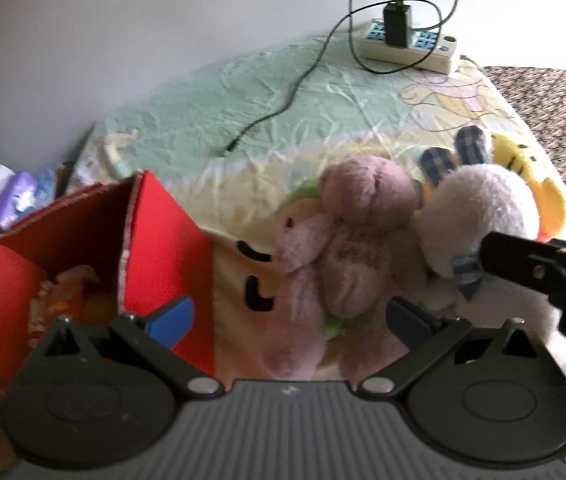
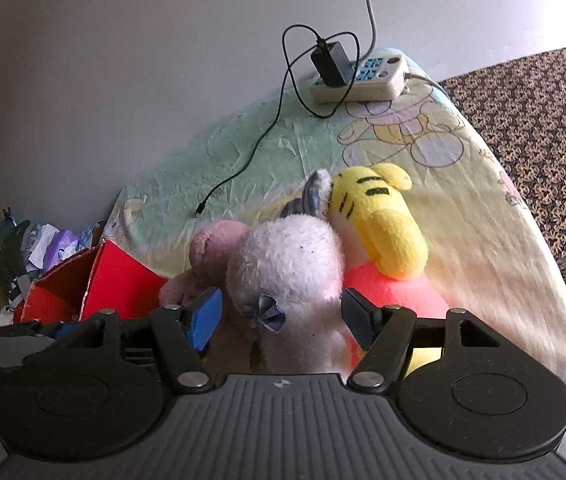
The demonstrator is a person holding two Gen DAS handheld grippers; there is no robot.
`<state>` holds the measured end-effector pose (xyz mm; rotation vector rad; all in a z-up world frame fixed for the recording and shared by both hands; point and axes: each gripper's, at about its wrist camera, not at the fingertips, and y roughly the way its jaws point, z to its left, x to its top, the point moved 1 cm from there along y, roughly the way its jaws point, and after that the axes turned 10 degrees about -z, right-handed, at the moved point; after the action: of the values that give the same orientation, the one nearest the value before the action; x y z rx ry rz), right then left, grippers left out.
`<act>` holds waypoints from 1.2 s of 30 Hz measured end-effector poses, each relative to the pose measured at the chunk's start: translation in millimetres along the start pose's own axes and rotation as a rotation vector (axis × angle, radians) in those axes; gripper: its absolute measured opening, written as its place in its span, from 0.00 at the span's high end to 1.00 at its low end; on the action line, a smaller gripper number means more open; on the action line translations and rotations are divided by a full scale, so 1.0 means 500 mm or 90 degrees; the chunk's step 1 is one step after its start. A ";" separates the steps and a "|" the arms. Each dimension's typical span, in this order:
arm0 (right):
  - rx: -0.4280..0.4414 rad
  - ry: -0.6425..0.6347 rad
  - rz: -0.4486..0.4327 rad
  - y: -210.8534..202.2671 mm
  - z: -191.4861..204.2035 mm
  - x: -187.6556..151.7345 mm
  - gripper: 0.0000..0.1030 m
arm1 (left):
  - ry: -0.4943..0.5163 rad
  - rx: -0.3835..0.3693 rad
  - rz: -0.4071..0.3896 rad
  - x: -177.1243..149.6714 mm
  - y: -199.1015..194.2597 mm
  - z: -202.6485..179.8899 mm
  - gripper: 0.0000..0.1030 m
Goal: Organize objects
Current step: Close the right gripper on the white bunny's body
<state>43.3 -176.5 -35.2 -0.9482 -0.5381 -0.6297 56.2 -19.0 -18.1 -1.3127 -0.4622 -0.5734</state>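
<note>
Between the right gripper's (image 2: 281, 318) pads sits the white plush bunny (image 2: 295, 268). Jaws stand wide, straddling its body; contact not clear, so I read this as lining up a grasp, not a hold. The bunny's plaid bow (image 2: 265, 314) faces the camera.

Left gripper (image 1: 289, 314) is also spread wide and empty, hovering over the pink plush (image 1: 347, 248), which lies on a larger cream plush with black face markings (image 1: 239, 276). The right gripper's finger shows at the bunny's side in the left wrist view.

Just left of the pile: the red cardboard box (image 1: 151, 232), flaps up and open, with some items already inside. Likely the drop target, which would explain the toys being bunched right next to it.

Behind the bunny: the yellow striped plush (image 2: 379, 216) resting on a pink-red plush (image 2: 399, 292), touching the bunny.

Farther back on the cartoon-print bedsheet (image 2: 483, 216): a loose black cable end (image 2: 243, 168), then a power strip (image 2: 367, 76) with a black adapter (image 2: 331, 64) plugged in, against the wall. Keep clear of the cable.
</note>
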 end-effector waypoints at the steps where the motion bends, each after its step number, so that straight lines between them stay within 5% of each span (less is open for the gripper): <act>1: 0.000 0.002 0.001 0.001 -0.002 -0.001 0.33 | -0.008 -0.022 0.003 -0.001 0.002 0.001 0.00; 8: 0.004 0.016 0.002 0.007 -0.013 -0.001 0.33 | -0.067 -0.151 0.008 -0.011 0.013 0.004 0.00; 14: 0.013 0.020 0.017 0.028 -0.020 -0.002 0.32 | -0.096 -0.216 0.011 -0.009 0.015 0.000 0.00; 24: 0.054 0.079 0.039 0.044 -0.044 -0.001 0.40 | -0.012 -0.228 -0.026 -0.008 0.010 -0.068 0.06; 30: 0.062 0.087 0.032 0.031 -0.048 0.001 0.48 | -0.012 -0.275 -0.031 -0.004 0.006 -0.068 0.25; 36: 0.081 0.110 0.027 0.016 -0.049 -0.001 0.50 | -0.005 -0.321 -0.050 -0.008 -0.022 -0.065 0.55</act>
<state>52.1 -194.2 -51.6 -0.7756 -0.3974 -0.6251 46.0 -52.0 -19.0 -1.7812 -0.3885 -0.7830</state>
